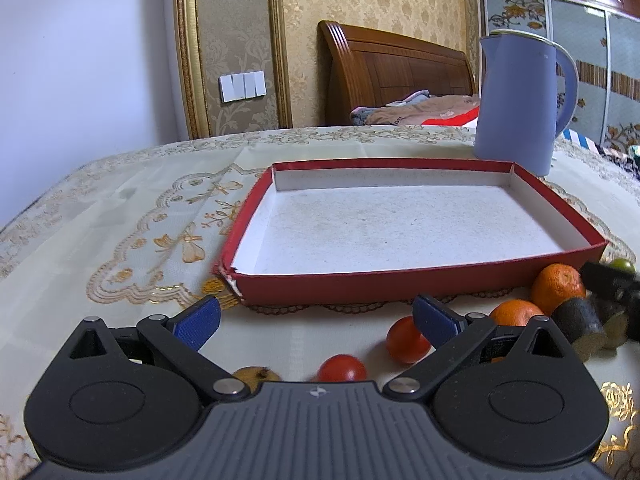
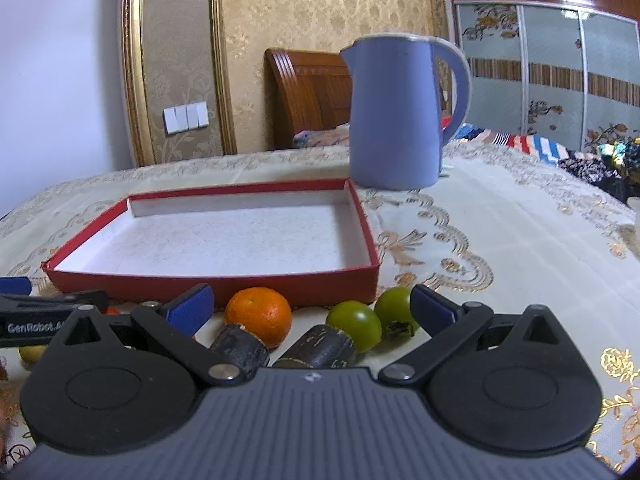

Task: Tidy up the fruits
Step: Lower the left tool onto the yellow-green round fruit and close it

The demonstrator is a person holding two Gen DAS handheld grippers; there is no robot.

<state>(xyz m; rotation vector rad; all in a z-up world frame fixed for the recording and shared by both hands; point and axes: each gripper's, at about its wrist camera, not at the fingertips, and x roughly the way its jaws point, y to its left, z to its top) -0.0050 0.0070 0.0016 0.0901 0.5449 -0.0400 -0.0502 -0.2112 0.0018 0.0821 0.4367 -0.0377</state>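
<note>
A shallow red box with a white inside lies empty on the table. In front of it sit two red tomatoes, a brownish fruit, two oranges, two dark sugarcane pieces and two green fruits. My left gripper is open above the tomatoes, holding nothing. My right gripper is open over an orange and the cane pieces, empty too.
A blue kettle stands behind the box's far right corner. An embroidered cream tablecloth covers the table. A wooden bed headboard and wardrobe doors lie beyond. The left gripper's side shows at the right wrist view's left edge.
</note>
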